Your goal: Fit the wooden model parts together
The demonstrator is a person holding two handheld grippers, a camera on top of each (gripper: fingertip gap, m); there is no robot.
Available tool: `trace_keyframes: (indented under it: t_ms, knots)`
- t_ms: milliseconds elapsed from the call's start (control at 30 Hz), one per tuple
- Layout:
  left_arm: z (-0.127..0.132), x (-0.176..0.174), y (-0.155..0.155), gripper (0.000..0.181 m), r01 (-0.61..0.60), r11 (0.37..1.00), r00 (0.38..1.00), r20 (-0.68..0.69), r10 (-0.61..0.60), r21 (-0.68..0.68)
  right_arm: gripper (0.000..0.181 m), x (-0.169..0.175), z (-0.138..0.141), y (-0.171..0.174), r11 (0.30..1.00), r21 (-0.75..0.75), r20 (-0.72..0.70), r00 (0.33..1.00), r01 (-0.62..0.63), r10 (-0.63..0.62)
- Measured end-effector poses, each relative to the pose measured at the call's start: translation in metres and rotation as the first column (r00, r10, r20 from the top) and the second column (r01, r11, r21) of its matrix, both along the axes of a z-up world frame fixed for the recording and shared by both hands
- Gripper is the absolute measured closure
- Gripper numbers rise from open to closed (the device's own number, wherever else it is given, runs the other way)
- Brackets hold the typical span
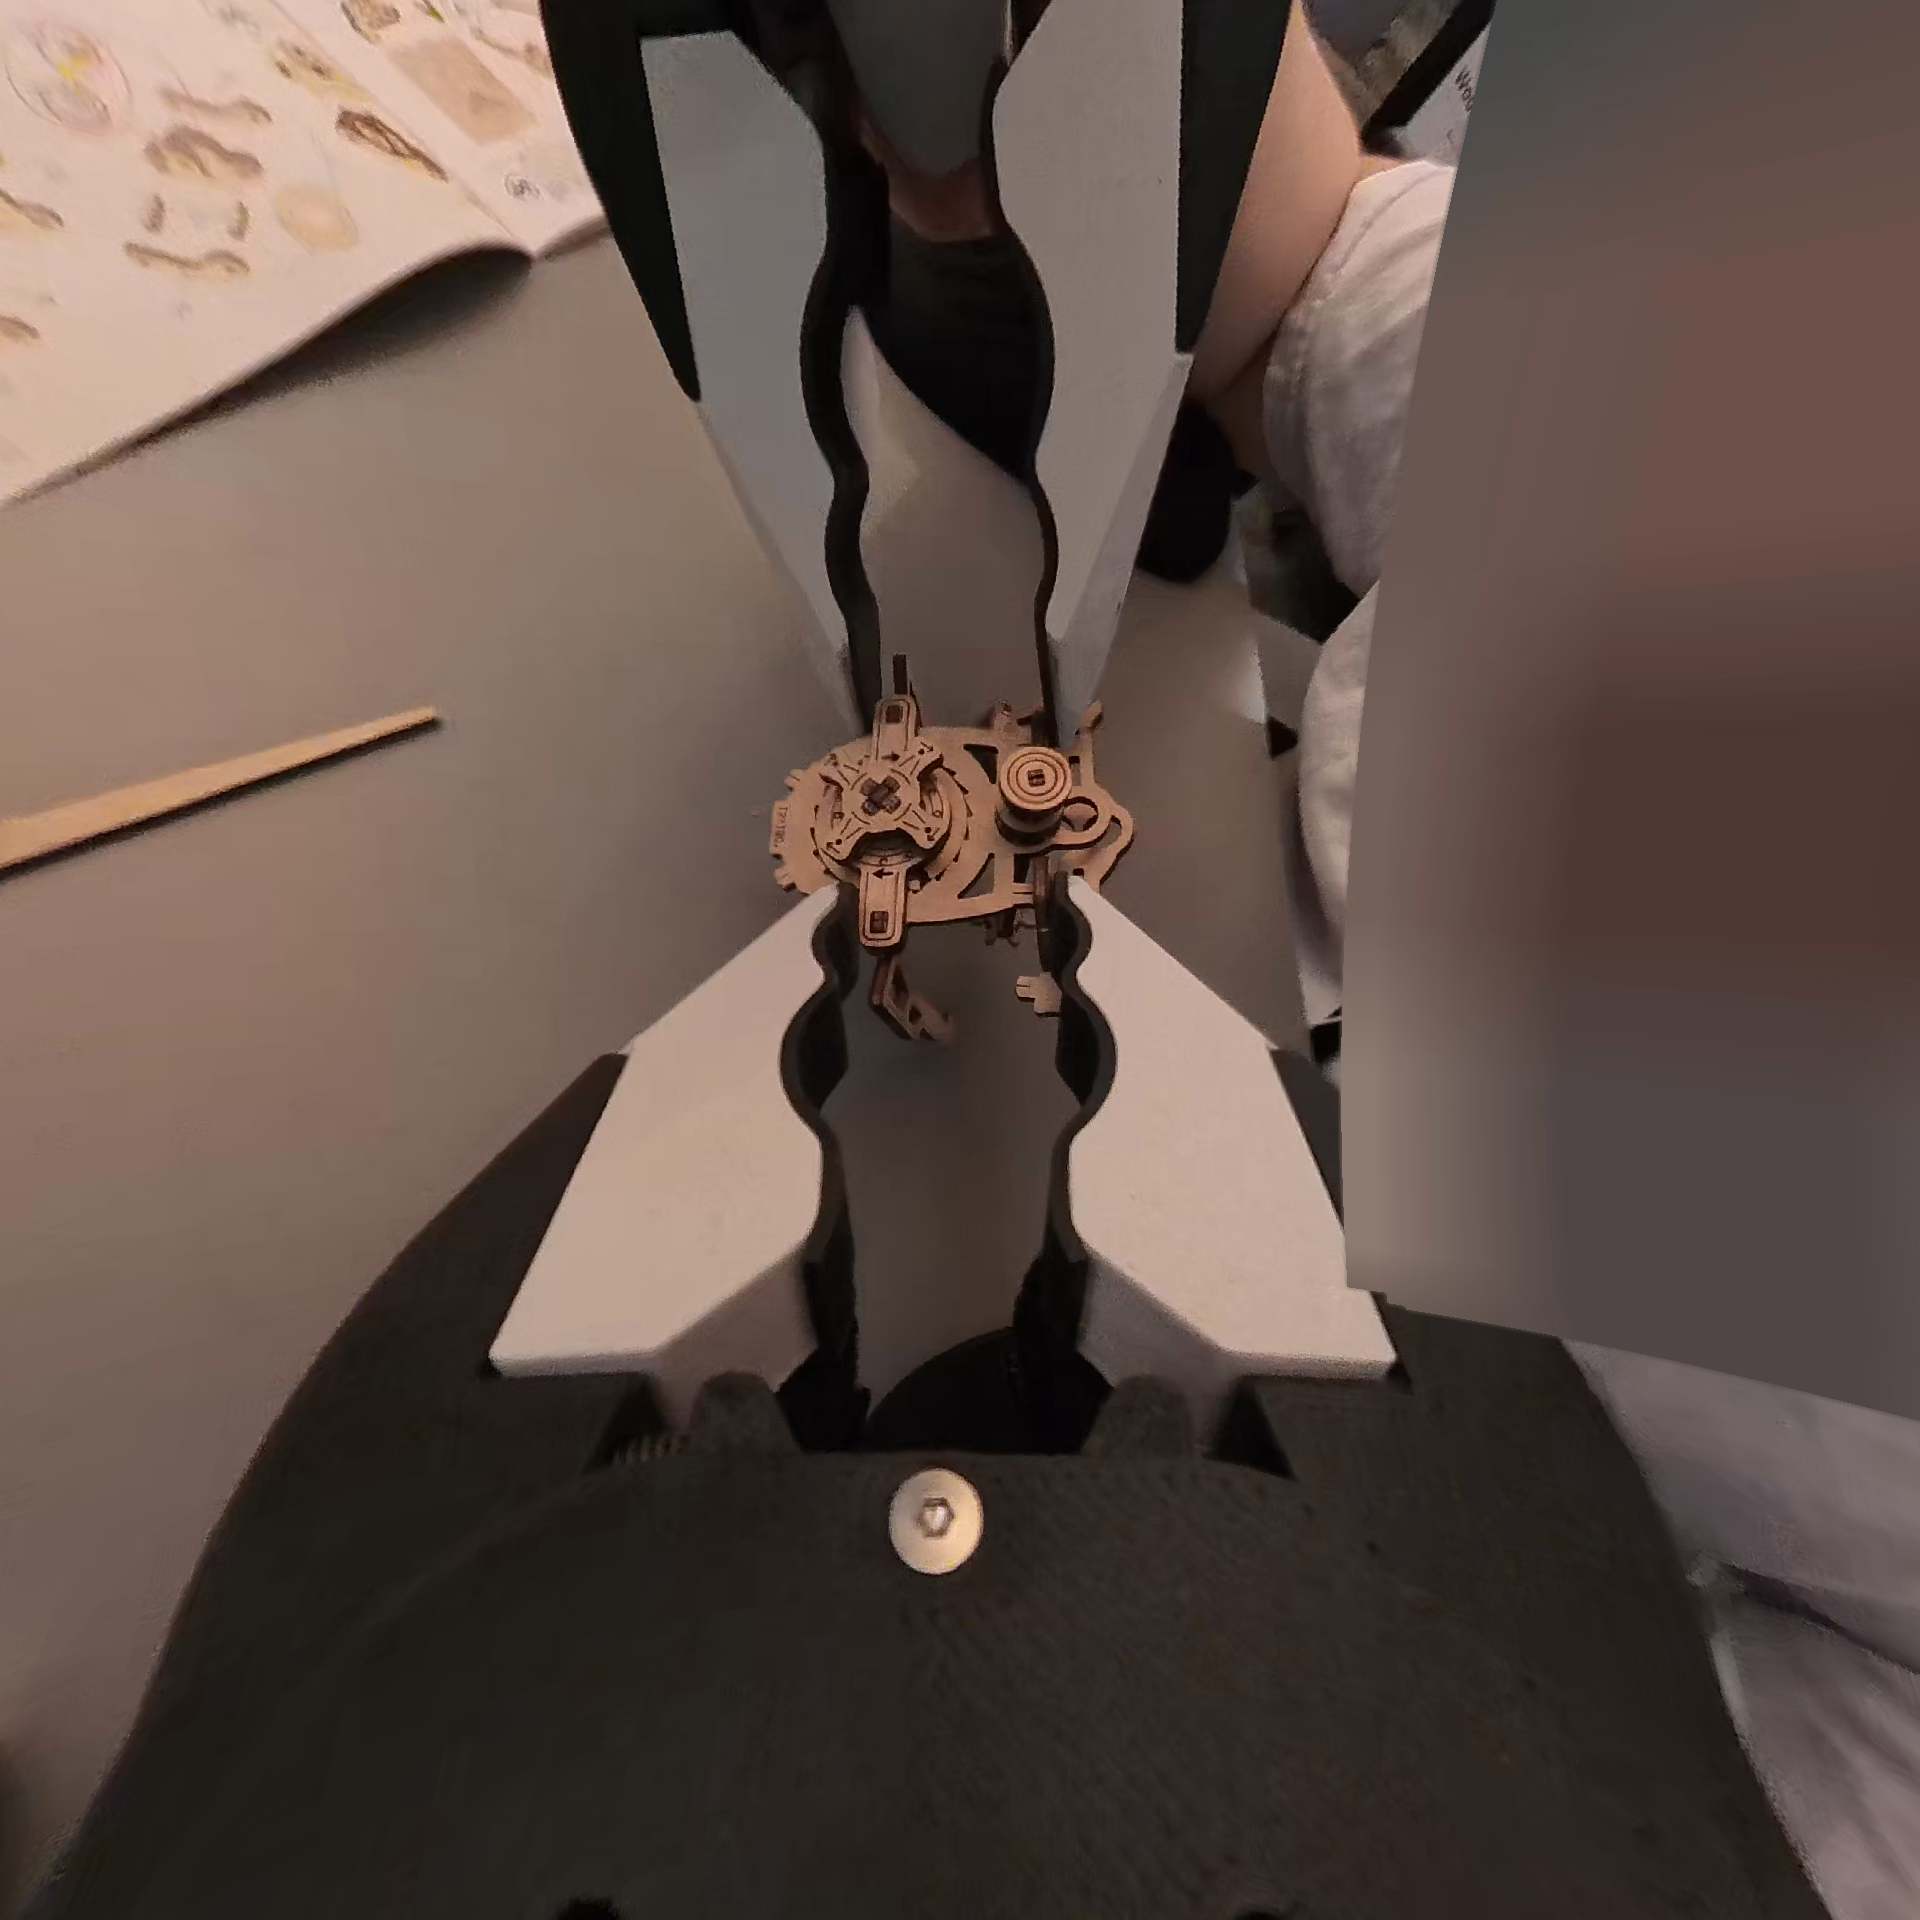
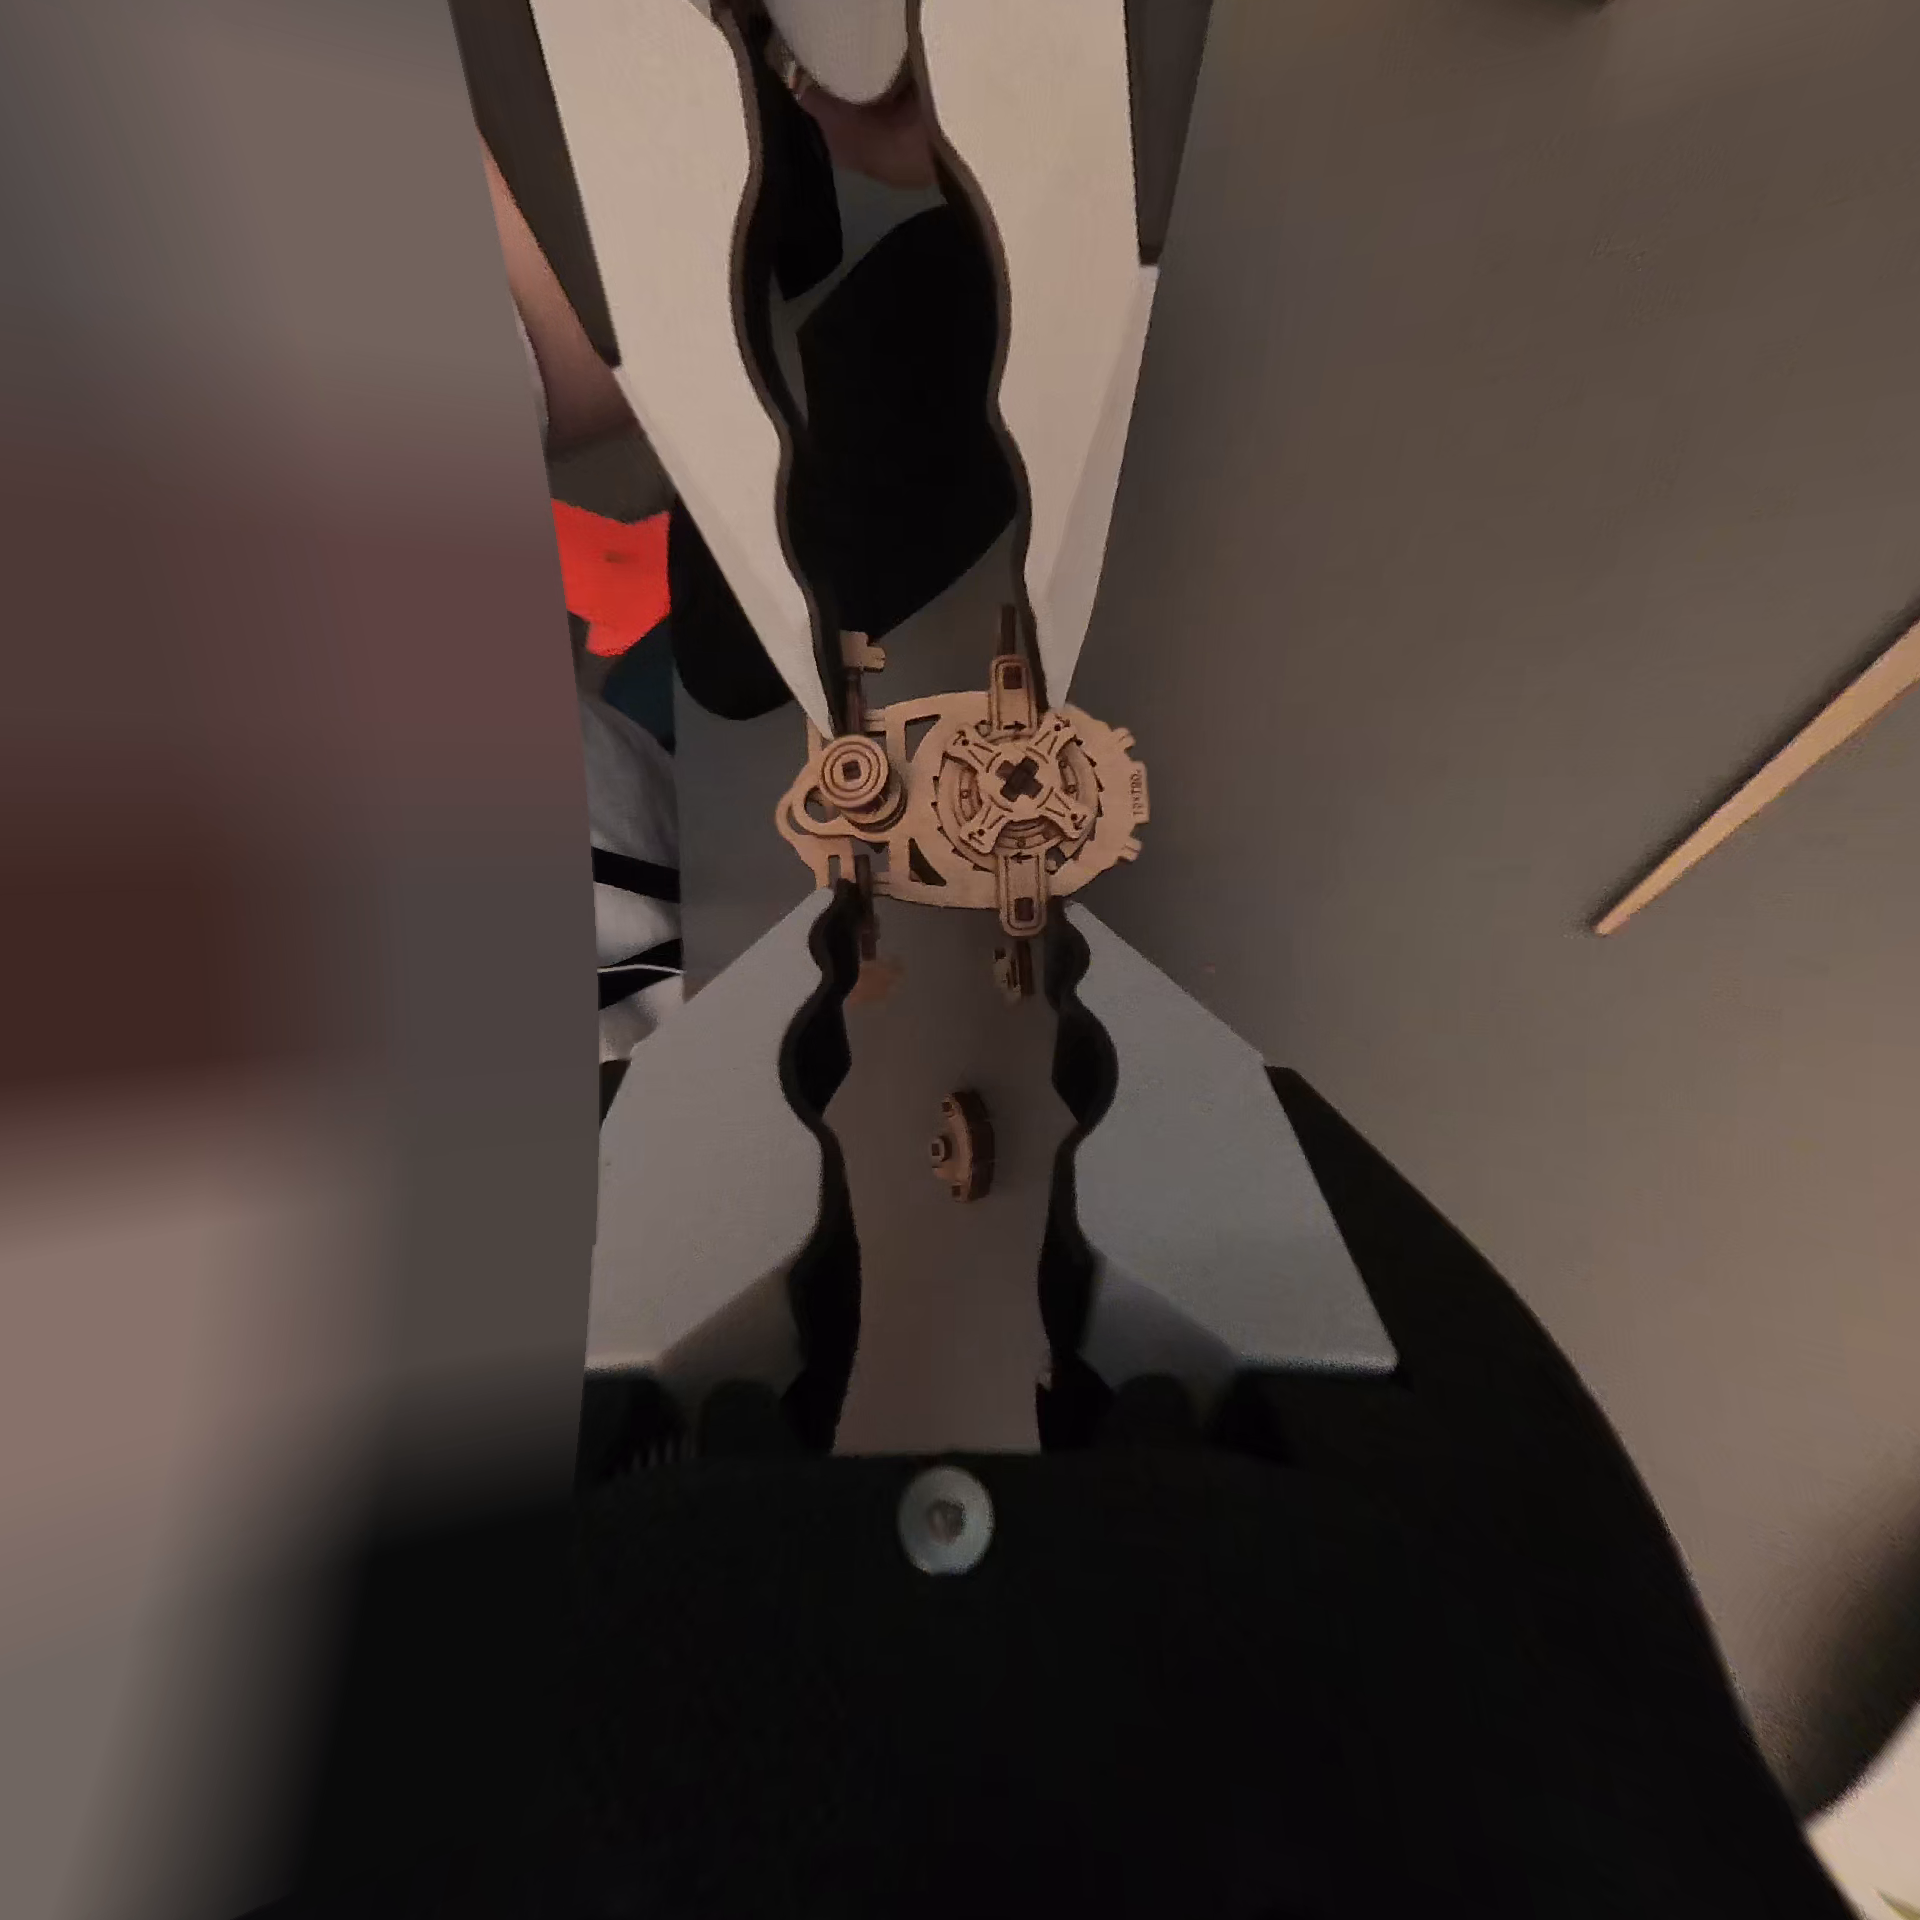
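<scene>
The wooden model [image 1: 883,810] is a small laser-cut assembly with a toothed wheel, a cross-shaped hub and a small round pulley. It hangs above the grey table between the two grippers, which face each other. My left gripper [image 1: 951,914] comes from below in the left wrist view, closed on the model's near edge. My right gripper [image 1: 961,707] comes from above there and pinches the far edge. In the right wrist view the model [image 2: 1013,795] sits between my right gripper [image 2: 945,920] and the left gripper [image 2: 940,686]. A small round wooden part [image 2: 961,1148] lies on the table under the right gripper.
A thin wooden strip [image 1: 208,779] lies on the grey table, also in the right wrist view [image 2: 1756,790]. An open instruction booklet [image 1: 208,208] lies at the far left. A person's white sleeve [image 1: 1351,364] is at the right. Both grippers' tips are close together, under 4 cm apart.
</scene>
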State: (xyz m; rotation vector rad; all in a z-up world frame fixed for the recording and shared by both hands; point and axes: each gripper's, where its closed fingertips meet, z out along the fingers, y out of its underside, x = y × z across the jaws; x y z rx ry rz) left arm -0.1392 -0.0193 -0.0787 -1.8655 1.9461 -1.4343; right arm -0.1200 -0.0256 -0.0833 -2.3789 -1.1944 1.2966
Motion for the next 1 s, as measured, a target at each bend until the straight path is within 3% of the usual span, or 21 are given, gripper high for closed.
trace_keyframes:
  t_ms: [300, 567, 833, 1000]
  knots:
    - [0.020, 0.000, 0.010, 0.147, -0.035, 0.952, 0.997, 0.075, 0.013, 0.303, 0.147, 0.000, 0.016, 0.010, 0.964, 0.266, 0.061, 0.998, -0.011, -0.005]
    - [0.010, 0.001, 0.014, 0.147, -0.032, 0.946, 0.999, 0.046, 0.018, 0.324, 0.146, 0.001, 0.004, 0.016, 0.969, 0.248, 0.048, 0.999, 0.002, -0.014]
    - [-0.001, 0.003, 0.021, 0.147, -0.057, 0.972, 0.998, 0.024, 0.052, 0.230, 0.145, 0.001, -0.007, 0.024, 0.993, 0.108, -0.045, 0.998, 0.046, -0.041]
    - [-0.001, 0.004, 0.022, 0.147, -0.071, 0.974, 0.997, 0.022, 0.068, 0.216, 0.145, 0.002, -0.009, 0.025, 0.990, 0.129, -0.032, 0.998, 0.049, -0.045]
